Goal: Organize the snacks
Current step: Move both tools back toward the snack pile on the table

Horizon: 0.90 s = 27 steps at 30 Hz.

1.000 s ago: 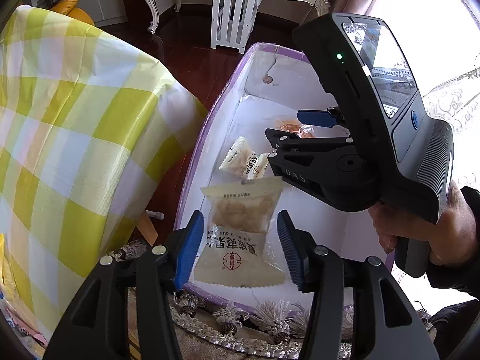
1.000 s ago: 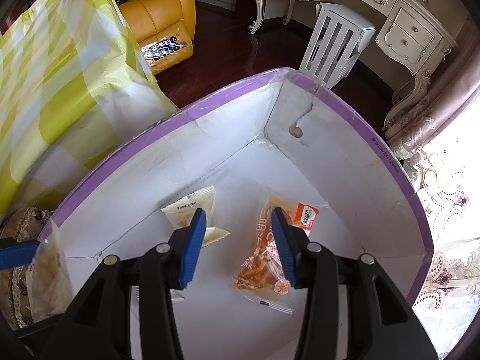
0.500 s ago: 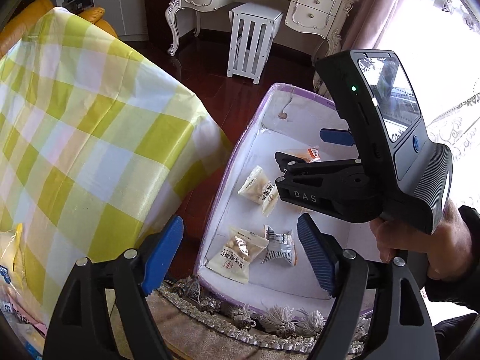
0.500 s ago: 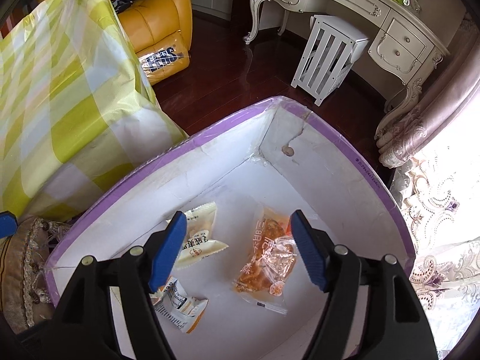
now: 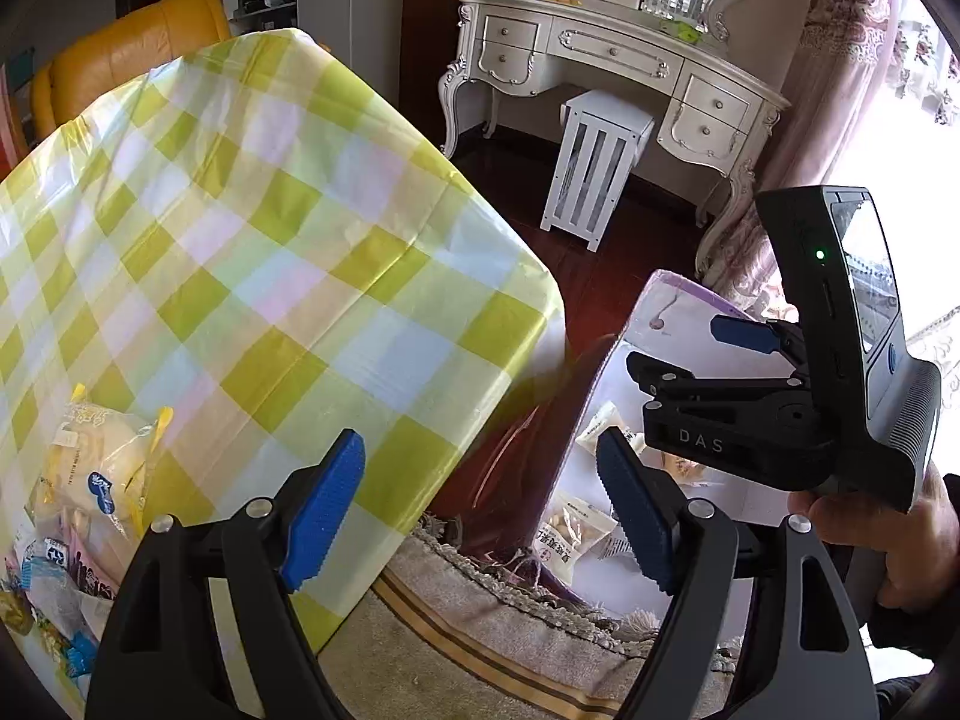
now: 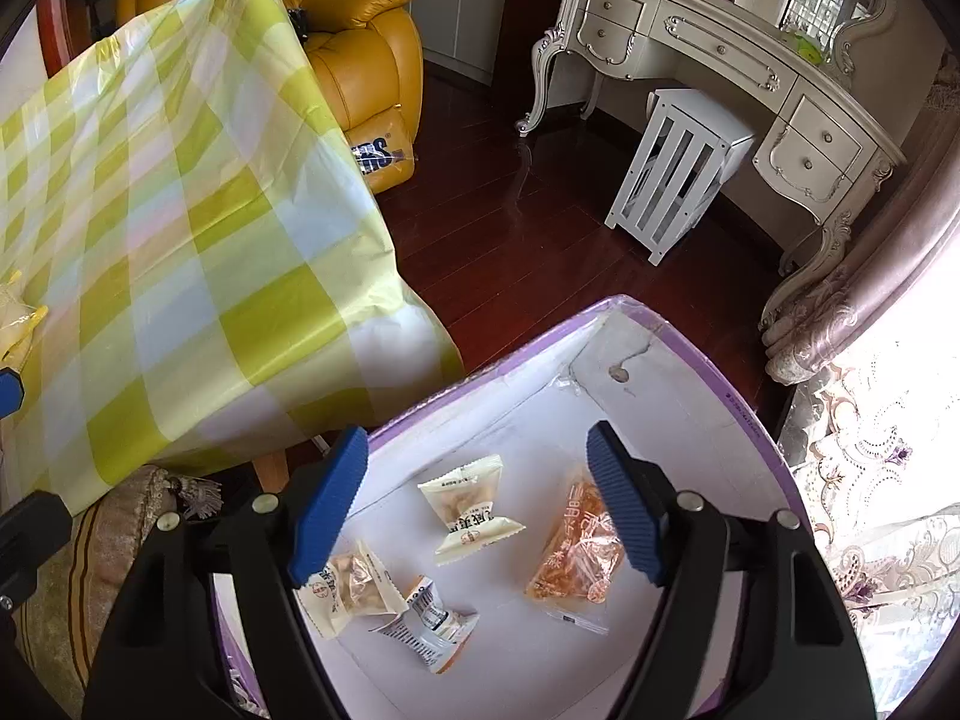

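Above the purple box [image 6: 750, 420], right gripper [image 6: 480, 507] tilted down, empty, gaping, left gripper [image 5: 480, 507] likewise beside it.

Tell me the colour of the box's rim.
Purple, around the box with a white inside; clearest in the right wrist view.
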Tool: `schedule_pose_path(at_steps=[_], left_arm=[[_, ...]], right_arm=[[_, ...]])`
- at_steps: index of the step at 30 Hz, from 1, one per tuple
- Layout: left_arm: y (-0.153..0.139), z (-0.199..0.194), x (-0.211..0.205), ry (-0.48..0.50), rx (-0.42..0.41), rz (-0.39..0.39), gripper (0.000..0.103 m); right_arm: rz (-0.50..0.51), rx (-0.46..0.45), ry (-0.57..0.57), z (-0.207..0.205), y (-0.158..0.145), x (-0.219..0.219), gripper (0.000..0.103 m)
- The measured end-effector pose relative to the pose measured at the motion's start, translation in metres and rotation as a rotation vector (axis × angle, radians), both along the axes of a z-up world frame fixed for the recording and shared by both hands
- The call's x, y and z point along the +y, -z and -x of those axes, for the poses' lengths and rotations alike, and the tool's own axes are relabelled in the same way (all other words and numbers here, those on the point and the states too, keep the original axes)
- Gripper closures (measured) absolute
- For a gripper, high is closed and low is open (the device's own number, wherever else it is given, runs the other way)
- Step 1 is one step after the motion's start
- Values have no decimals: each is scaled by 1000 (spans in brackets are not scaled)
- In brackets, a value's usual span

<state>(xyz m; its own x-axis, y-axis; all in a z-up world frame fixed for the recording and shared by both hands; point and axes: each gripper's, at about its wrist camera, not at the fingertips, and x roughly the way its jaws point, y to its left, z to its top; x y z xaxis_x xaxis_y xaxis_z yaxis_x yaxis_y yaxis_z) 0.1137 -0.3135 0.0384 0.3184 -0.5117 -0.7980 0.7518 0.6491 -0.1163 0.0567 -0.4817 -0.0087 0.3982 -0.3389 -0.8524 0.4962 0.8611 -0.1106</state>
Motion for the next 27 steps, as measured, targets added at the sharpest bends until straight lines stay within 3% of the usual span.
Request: schedule_pose_path(at_steps=[16, 27], left_arm=[[-22, -49, 103, -254, 6, 118, 25], [-21, -66, 153, -369, 11, 145, 25]], right_arm=[[-10, -64, -136, -37, -31, 74, 27], [-37, -81, -212, -55, -35, 113, 27]])
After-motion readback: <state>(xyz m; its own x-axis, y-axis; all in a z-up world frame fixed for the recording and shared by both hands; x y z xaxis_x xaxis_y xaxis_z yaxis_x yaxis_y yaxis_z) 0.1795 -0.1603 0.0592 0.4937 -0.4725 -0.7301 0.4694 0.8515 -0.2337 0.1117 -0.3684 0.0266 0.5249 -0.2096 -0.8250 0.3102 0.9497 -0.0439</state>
